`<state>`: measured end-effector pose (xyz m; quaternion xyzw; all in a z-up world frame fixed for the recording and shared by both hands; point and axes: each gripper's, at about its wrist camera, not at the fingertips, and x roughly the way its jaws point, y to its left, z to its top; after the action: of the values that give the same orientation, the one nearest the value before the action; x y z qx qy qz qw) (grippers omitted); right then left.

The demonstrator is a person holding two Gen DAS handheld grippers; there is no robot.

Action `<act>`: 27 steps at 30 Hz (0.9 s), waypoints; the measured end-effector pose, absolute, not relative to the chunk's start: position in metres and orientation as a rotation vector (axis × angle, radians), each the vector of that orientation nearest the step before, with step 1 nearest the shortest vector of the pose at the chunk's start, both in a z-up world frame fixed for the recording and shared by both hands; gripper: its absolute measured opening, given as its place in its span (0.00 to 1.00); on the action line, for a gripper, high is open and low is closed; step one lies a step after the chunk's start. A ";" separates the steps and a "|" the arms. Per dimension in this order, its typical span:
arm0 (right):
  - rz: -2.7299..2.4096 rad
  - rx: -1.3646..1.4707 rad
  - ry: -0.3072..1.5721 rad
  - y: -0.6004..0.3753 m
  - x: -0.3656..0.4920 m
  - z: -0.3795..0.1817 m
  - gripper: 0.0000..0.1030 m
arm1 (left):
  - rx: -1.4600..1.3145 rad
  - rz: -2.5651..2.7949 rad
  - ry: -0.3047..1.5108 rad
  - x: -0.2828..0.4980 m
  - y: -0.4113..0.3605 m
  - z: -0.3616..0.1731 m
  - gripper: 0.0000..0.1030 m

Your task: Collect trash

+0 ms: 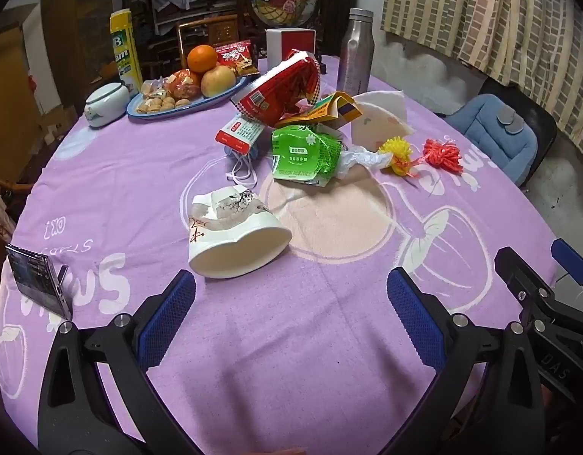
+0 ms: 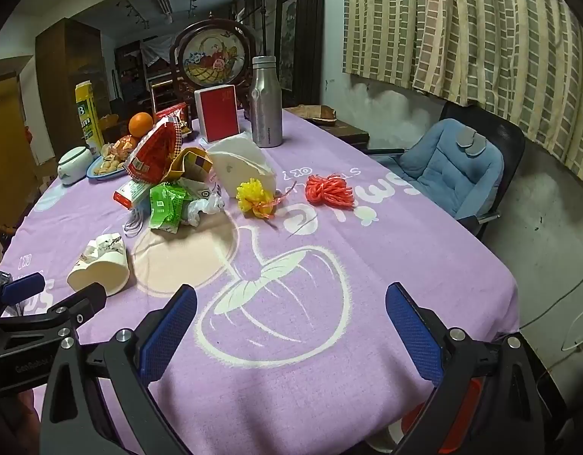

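A crushed white paper cup (image 1: 231, 239) (image 2: 100, 265) lies on its side just ahead of my left gripper (image 1: 291, 288), which is open and empty. Farther back sits a pile of rubbish: a green wrapper (image 1: 304, 155) (image 2: 164, 204), a red snack bag (image 1: 284, 91) (image 2: 155, 151), a small red-and-white box (image 1: 238, 134), a yellow carton (image 1: 331, 110), a white napkin (image 1: 375, 121) (image 2: 242, 167) and crumpled clear plastic (image 1: 361, 159). A yellow pompom (image 1: 395, 153) (image 2: 253, 195) and a red one (image 1: 443, 155) (image 2: 329, 189) lie to the right. My right gripper (image 2: 291, 303) hovers open over bare cloth.
A purple tablecloth (image 1: 291, 341) covers the table. At the back stand a blue fruit plate (image 1: 185, 104), a white lidded jar (image 1: 104, 104), a yellow can (image 1: 124, 51), a steel bottle (image 2: 267, 102) and a red box (image 2: 219, 113). A phone (image 1: 37, 280) leans at the left edge. A blue-cushioned chair (image 2: 447, 167) is on the right.
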<state>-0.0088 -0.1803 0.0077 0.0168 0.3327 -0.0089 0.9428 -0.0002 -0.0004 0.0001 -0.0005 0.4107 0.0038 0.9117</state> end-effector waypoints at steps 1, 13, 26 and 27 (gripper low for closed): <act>-0.018 0.035 0.677 -0.181 -0.009 0.008 0.95 | -0.002 0.007 0.847 0.000 0.000 0.000 0.94; -0.022 0.026 0.692 -0.181 -0.005 0.004 0.95 | -0.007 0.002 0.854 0.003 0.007 -0.006 0.94; -0.026 0.025 0.684 -0.179 -0.007 0.007 0.95 | -0.009 0.019 0.839 -0.001 0.004 0.000 0.94; -0.026 0.026 0.685 -0.180 -0.007 0.007 0.95 | -0.008 0.024 0.834 -0.002 0.004 0.001 0.94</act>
<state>-0.0075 -0.1795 0.0071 0.0126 0.3357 -0.0128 0.9418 -0.0019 0.0038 0.0010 -0.0041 0.4051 0.0115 0.9142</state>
